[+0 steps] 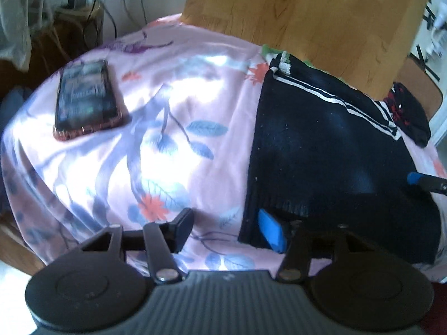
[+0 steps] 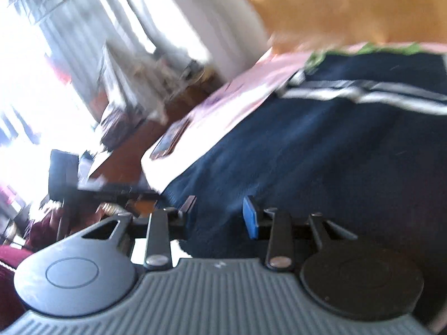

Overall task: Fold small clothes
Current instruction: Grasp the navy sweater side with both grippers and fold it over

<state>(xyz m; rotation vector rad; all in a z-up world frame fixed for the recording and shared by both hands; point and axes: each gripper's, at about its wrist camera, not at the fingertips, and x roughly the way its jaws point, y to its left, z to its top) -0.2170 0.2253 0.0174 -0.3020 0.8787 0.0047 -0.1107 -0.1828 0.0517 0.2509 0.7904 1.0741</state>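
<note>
A navy knit garment [image 1: 321, 145] with white stripes lies flat on the right side of a pink floral cloth [image 1: 167, 111]. My left gripper [image 1: 226, 227] hangs open over the cloth at the garment's near left corner. Its blue pad [image 1: 271, 233] sits at the garment's edge without pressing it. One blue-tipped finger of my right gripper [image 1: 419, 180] rests on top of the garment at its right side. The right wrist view is blurred, and in it the navy garment [image 2: 321, 153] fills the gap between the fingers of my right gripper [image 2: 220, 213].
A phone [image 1: 85, 99] in a reddish case lies on the cloth at the far left. A small black and red garment [image 1: 408, 117] sits at the far right edge. Something green [image 1: 268, 50] peeks from under the navy garment. A wooden surface [image 1: 307, 14] rises behind.
</note>
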